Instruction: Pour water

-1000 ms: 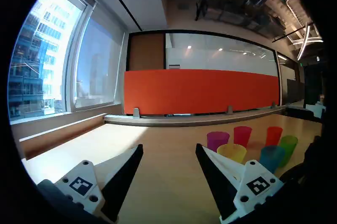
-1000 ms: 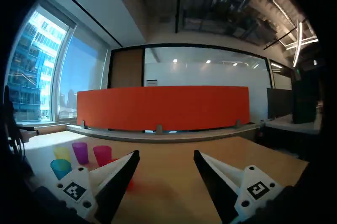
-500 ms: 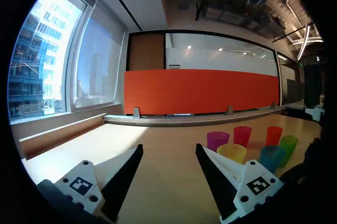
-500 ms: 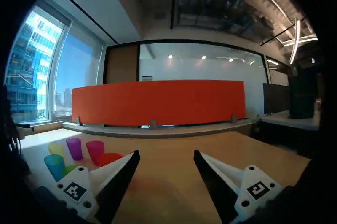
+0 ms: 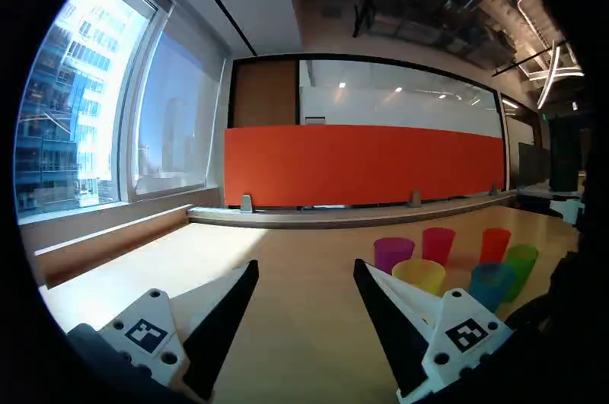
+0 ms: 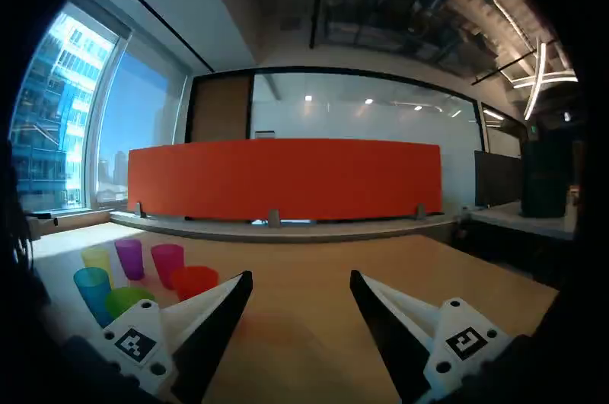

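Note:
Several coloured plastic cups stand in a cluster on the wooden table (image 5: 304, 305). In the left gripper view they sit at the right: purple cup (image 5: 393, 252), pink cup (image 5: 438, 244), red cup (image 5: 495, 244), green cup (image 5: 521, 267), yellow cup (image 5: 419, 275), blue cup (image 5: 490, 284). My left gripper (image 5: 304, 286) is open, its right finger partly covering the yellow cup. In the right gripper view the cups stand at the left: blue cup (image 6: 93, 291), green cup (image 6: 126, 300), red cup (image 6: 195, 281), pink cup (image 6: 167, 264), purple cup (image 6: 129, 258), yellow cup (image 6: 97, 259). My right gripper (image 6: 301, 290) is open and holds nothing.
An orange divider panel (image 5: 365, 164) runs along the table's far edge, with a glass wall behind. Large windows (image 5: 84, 122) line the left side above a wooden ledge. A dark desk (image 6: 525, 229) stands at the right in the right gripper view.
The right gripper has tipped down and lifted a little, so the cups show more fully and higher at its left. The left gripper has stayed still.

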### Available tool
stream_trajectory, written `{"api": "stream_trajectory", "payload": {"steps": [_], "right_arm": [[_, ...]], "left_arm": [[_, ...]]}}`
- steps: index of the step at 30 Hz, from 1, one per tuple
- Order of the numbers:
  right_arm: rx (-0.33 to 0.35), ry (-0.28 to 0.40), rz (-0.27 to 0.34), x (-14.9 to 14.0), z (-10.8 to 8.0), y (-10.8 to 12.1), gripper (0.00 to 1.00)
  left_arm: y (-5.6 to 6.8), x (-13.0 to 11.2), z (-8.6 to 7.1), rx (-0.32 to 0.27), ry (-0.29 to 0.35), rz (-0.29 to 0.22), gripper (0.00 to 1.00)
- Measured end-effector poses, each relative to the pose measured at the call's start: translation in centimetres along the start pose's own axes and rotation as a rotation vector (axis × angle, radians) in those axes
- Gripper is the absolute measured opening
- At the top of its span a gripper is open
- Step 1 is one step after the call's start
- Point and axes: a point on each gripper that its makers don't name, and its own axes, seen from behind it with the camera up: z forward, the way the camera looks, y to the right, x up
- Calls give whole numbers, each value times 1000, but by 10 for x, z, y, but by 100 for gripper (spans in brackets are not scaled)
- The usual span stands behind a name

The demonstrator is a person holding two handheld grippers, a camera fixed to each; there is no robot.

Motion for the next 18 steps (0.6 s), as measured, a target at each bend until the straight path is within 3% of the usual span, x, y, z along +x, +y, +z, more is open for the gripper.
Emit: {"api": "stream_trajectory", "payload": {"steps": [18], "right_arm": [[0,-10,-2,-2,0,-3,99]], "left_arm": [[-1,0,0,0,0,0,93]]}}
